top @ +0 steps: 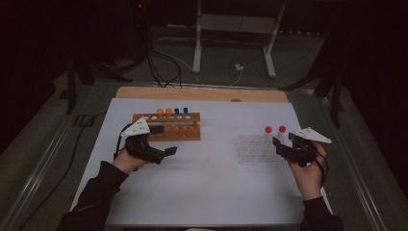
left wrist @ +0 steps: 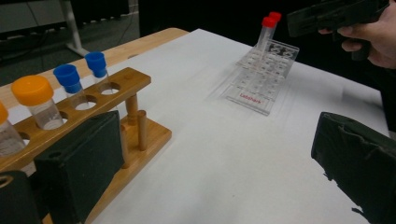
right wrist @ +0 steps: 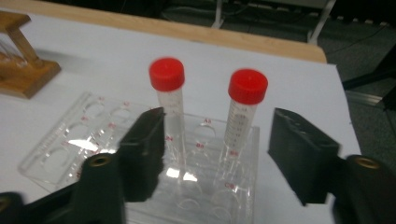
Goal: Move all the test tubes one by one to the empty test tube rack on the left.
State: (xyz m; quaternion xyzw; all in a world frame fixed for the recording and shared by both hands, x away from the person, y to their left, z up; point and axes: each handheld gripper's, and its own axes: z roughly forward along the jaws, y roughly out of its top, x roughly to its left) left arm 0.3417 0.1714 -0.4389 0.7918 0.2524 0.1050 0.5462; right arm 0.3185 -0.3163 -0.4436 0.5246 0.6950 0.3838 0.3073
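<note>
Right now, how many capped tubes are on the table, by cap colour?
Orange caps: 2
Blue caps: 2
Red caps: 2
Total: 6 tubes. Orange and blue stand in the wooden rack, red in the clear rack.

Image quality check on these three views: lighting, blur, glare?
High view: dim, dark surroundings, white table brightest. Left gripper view: sharp on the wooden rack, clear rack softer. Right gripper view: soft, right red cap slightly smeared, glare on the clear rack.
</note>
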